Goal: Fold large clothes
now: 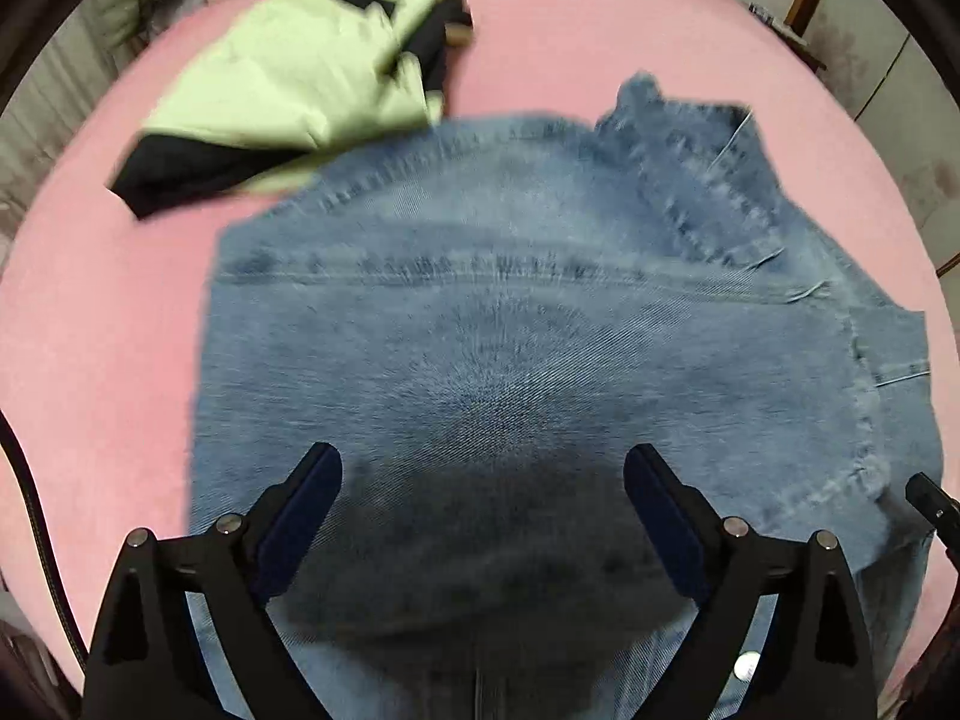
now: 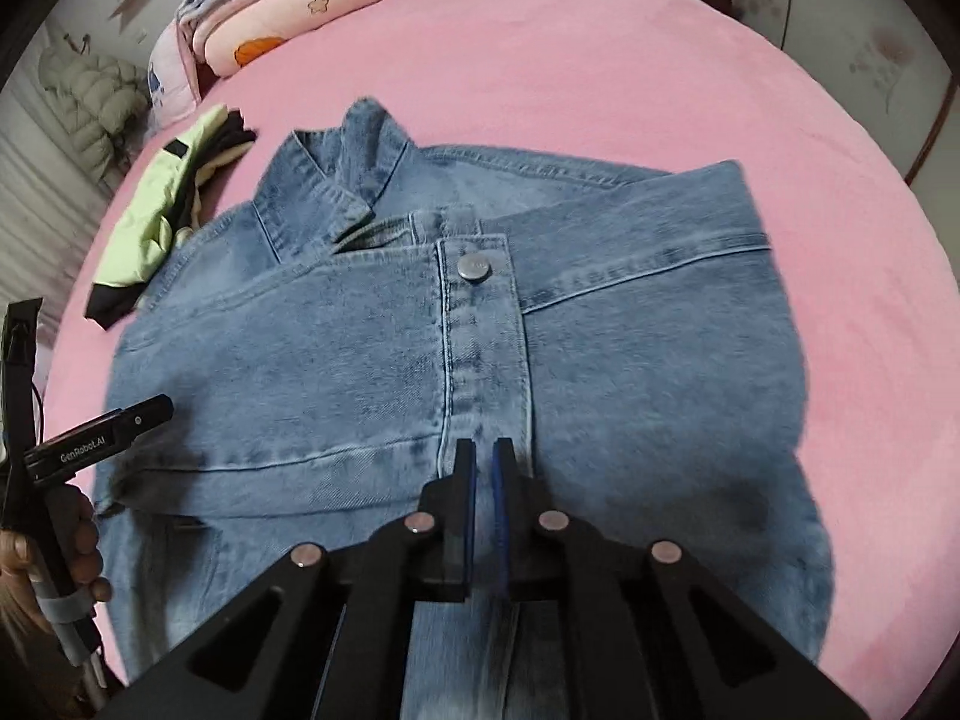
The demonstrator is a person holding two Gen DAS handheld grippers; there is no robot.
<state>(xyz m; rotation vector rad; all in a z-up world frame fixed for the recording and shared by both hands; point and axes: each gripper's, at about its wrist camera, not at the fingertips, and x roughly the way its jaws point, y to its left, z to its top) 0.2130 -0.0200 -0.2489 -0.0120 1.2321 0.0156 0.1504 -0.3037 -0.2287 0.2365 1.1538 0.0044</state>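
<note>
A blue denim jacket [image 1: 510,324] lies spread on the pink bed [image 1: 90,360], partly folded, collar at the far side. In the right wrist view the jacket [image 2: 372,372] shows its button placket with a metal button [image 2: 473,267]. My left gripper [image 1: 483,468] is open and empty, hovering over the denim near its near edge. My right gripper [image 2: 484,456] has its jaws nearly closed over the placket; I cannot tell whether cloth is pinched between them. The left gripper's body [image 2: 102,438] shows at the left of the right wrist view, held by a hand.
A folded light-green and black garment [image 1: 288,84] lies beyond the jacket's left side, also in the right wrist view [image 2: 162,216]. Folded pink bedding [image 2: 288,6] is stacked at the bed's far left. A puffy coat [image 2: 90,96] hangs beyond the bed.
</note>
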